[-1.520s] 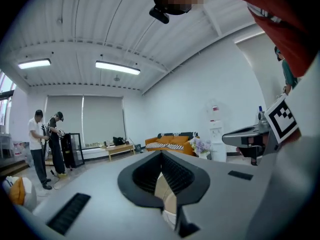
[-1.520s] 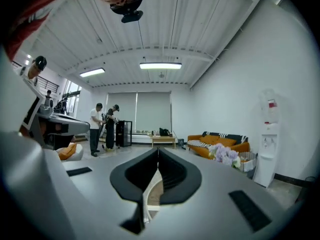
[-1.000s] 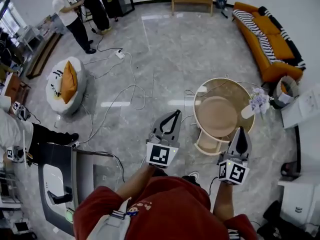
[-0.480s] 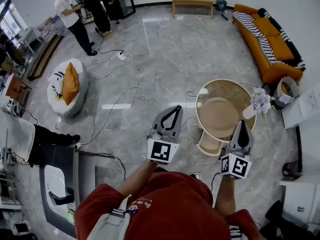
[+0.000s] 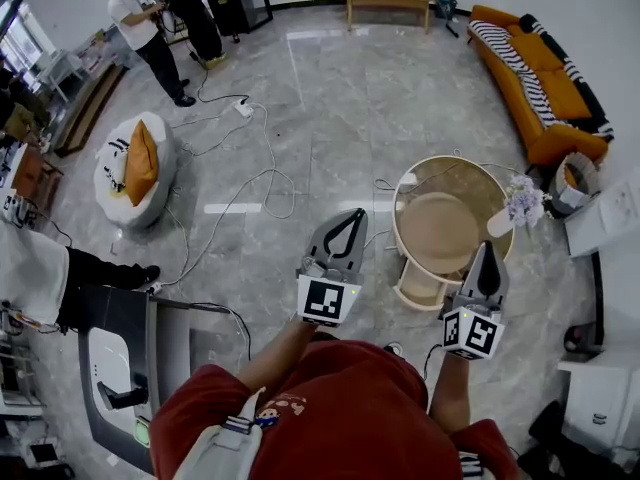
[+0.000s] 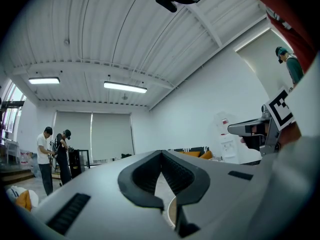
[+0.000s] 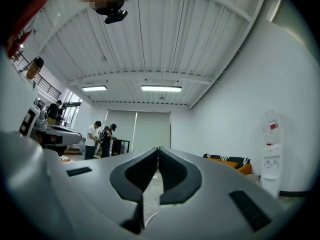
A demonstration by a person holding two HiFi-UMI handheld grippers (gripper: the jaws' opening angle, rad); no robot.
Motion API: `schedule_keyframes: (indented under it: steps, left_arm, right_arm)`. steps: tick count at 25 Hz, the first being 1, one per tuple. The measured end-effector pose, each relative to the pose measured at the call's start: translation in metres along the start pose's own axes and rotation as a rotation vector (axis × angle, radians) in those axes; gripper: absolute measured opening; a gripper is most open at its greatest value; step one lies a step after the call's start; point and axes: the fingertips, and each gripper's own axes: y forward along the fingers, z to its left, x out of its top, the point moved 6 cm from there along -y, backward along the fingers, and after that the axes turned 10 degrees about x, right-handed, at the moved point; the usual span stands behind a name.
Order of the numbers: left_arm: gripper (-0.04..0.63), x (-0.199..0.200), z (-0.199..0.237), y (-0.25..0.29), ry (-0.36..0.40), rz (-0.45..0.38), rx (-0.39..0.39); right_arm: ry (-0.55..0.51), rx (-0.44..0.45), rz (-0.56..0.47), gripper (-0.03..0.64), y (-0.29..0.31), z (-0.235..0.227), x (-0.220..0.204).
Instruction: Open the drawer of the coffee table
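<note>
A round light-wood coffee table (image 5: 440,161) stands on the grey marble floor, right of centre in the head view. A low box-like part (image 5: 418,286), likely its drawer, juts out at the near left side. My left gripper (image 5: 355,214) is held level over the floor to the table's left, shut and empty. Over the table's near edge, my right gripper (image 5: 486,246) is also shut with nothing in it. In the left gripper view the tips of the left gripper (image 6: 161,153) meet. The right gripper view shows the right gripper (image 7: 158,149) closed, looking across the room.
A vase of pale flowers (image 5: 520,206) sits at the table's right edge. An orange sofa (image 5: 540,68) is at far right and a white beanbag with an orange cushion (image 5: 130,168) at left. Cables (image 5: 240,188) trail over the floor. People (image 5: 145,28) stand at back left.
Only the head view has shifted slightly. Both grippers keep their place and stay shut.
</note>
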Motion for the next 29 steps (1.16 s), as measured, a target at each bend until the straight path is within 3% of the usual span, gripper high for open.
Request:
schedule_keyframes:
  steps: [12,25,29]
  left_arm:
    - [0.014,-0.003,-0.004,0.006,-0.006,0.009,-0.014]
    - [0.014,-0.002,-0.01,0.013,0.002,0.005,-0.036]
    - [0.014,-0.001,-0.011,0.013,-0.003,0.003,-0.037]
  right_arm:
    - [-0.004,-0.045,0.002,0.021,-0.001,-0.006,0.002]
    - [-0.026,-0.022,0.033,0.021,0.0,-0.009,-0.006]
    - [0.02,-0.044,0.022,0.021,0.0,-0.005,-0.002]
